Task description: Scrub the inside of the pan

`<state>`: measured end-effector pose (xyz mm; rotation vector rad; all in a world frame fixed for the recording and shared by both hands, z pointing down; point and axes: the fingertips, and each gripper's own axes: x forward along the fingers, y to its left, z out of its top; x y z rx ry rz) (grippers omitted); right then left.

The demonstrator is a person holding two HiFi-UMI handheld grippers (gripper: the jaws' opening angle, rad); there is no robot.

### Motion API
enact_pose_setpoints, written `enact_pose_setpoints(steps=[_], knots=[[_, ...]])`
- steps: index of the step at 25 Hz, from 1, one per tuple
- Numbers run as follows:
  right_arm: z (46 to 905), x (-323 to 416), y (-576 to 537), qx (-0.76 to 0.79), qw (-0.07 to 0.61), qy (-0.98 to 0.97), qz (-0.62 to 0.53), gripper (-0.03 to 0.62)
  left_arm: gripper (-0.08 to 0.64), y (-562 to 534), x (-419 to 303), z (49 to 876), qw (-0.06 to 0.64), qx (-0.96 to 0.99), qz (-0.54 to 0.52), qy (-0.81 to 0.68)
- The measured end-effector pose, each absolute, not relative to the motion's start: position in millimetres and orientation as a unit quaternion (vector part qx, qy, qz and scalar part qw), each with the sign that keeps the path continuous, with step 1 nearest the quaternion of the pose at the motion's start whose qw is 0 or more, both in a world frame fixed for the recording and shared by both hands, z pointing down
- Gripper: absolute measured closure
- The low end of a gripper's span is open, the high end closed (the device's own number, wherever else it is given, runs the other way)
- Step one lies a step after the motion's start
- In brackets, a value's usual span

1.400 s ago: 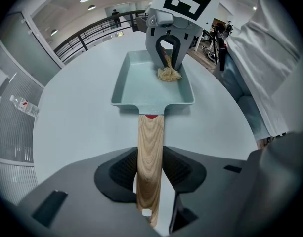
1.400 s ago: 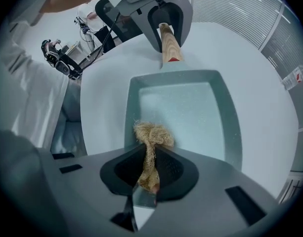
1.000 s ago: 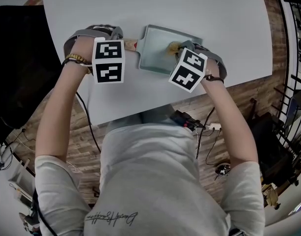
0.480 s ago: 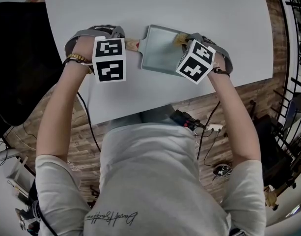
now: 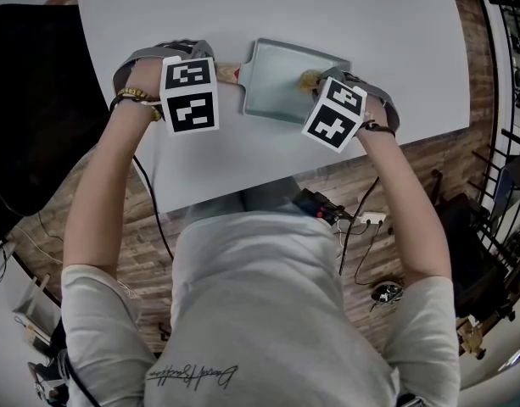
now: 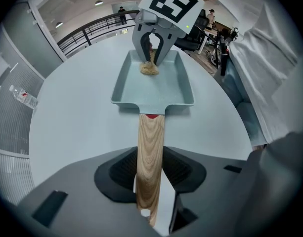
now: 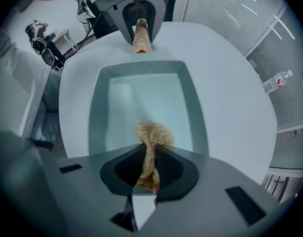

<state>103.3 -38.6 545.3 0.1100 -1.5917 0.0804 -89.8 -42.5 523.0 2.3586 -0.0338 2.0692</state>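
At upper centre of the head view, pale teal pan (image 5: 276, 87) flat on white table (image 5: 268, 11). Left gripper (image 6: 150, 181) clamped on wooden handle (image 6: 150, 142) at the pan's left end. Right gripper (image 7: 150, 169) pinched narrow on tan fibrous scrubber (image 7: 153, 132), tuft down on the pan floor by its right wall.

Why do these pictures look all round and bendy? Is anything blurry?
Head view: the wide lens bends the railing at the edge. Left gripper view: dark corners, handle crisp. Right gripper view: dark corners too, scrubber crisp, no smearing.
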Motion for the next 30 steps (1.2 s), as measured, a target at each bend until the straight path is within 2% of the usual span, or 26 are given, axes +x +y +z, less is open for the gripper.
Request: enact_pose_setpoints(steps=[13, 30], knots=[[543, 101, 12, -0.021, 0.7, -0.705, 0.112, 0.525, 0.402, -46, -92, 524, 0.002, 0.752, 0.659, -0.012], [545, 101, 15, -0.027, 0.7, -0.702, 0.128, 0.525, 0.4, -46, -92, 525, 0.0, 0.756, 0.654, -0.004]])
